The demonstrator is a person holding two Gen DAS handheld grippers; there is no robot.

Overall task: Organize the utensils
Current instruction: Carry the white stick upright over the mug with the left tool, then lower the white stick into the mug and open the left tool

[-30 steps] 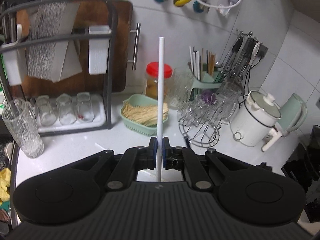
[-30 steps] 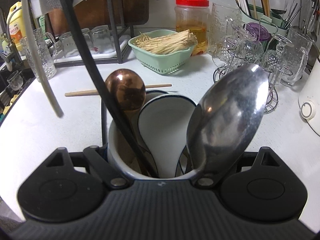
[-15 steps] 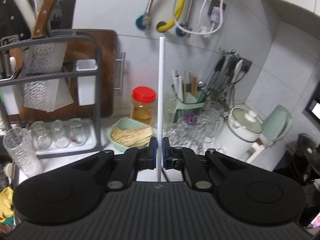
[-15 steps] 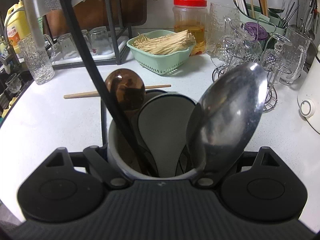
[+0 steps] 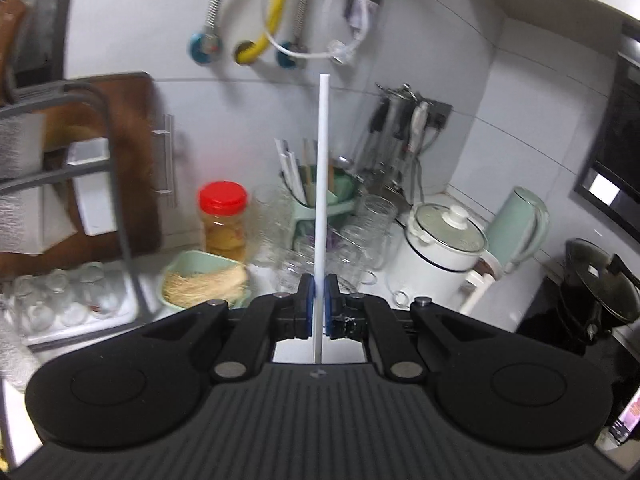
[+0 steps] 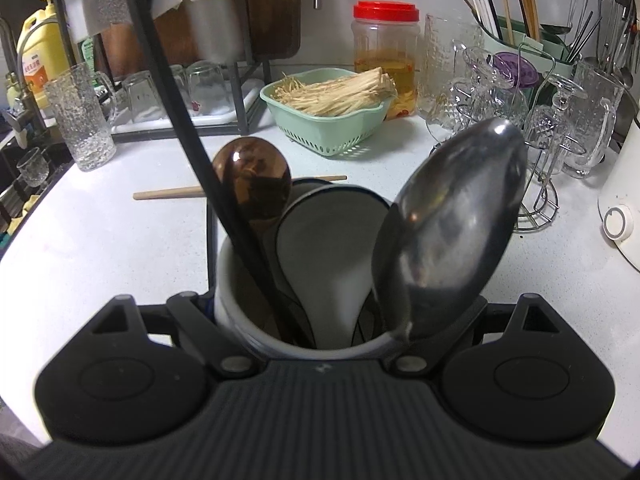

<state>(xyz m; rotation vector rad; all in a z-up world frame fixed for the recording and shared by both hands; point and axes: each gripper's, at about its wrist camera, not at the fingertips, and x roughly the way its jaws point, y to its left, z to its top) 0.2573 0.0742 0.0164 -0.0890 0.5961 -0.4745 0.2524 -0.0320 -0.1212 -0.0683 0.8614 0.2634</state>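
White chopstick (image 5: 322,184) upright, pinched; white holder (image 6: 240,300) (spoons (image 6: 448,232) inside) upright on counter.

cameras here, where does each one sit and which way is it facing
Left wrist: on the left gripper, facing the back wall and counter corner; its shut jaws pinch a white chopstick.
Right wrist: on the right gripper, angled down at the counter; its jaws hold a white holder of spoons.
Shared: red-lid jar, green basket, glasses rack.
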